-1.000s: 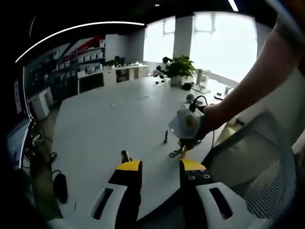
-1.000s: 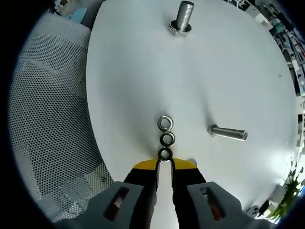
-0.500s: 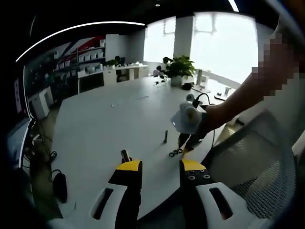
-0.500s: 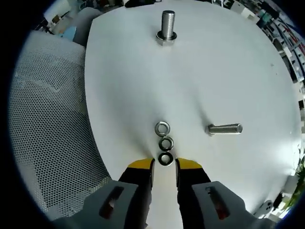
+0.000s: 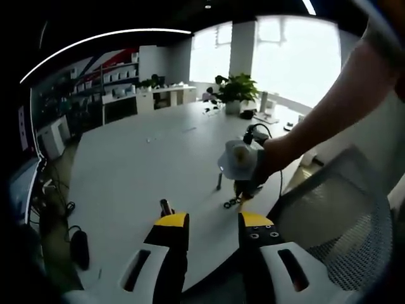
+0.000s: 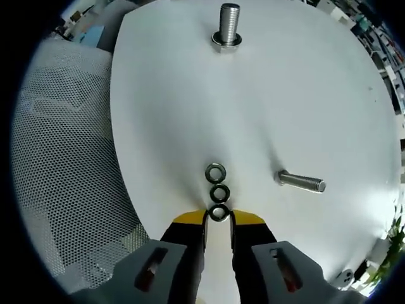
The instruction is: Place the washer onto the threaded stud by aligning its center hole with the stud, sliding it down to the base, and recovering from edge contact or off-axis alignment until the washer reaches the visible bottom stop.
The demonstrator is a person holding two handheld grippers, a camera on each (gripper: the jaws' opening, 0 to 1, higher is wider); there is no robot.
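the right gripper sat low over the white table, its yellow-tipped jaws parted a little with the nearest washer lying right between the tips — not yet pinched, as far as the right gripper view showed. two more washers lay in a line beyond it, touching one another. the upright threaded stud stood on its hex head well apart at the far side, and a second bolt lay on its side off to the right.

the step in hand looked like the pick-up. to do it well, the jaws probably needed to close on the washer's rim from both sides, leaving the centre hole free, and lift cleanly so the neighbour wasn't dragged along — then carry it flat over the stud's top.

the left gripper hung near the table edge with its jaws apart, holding nothing.
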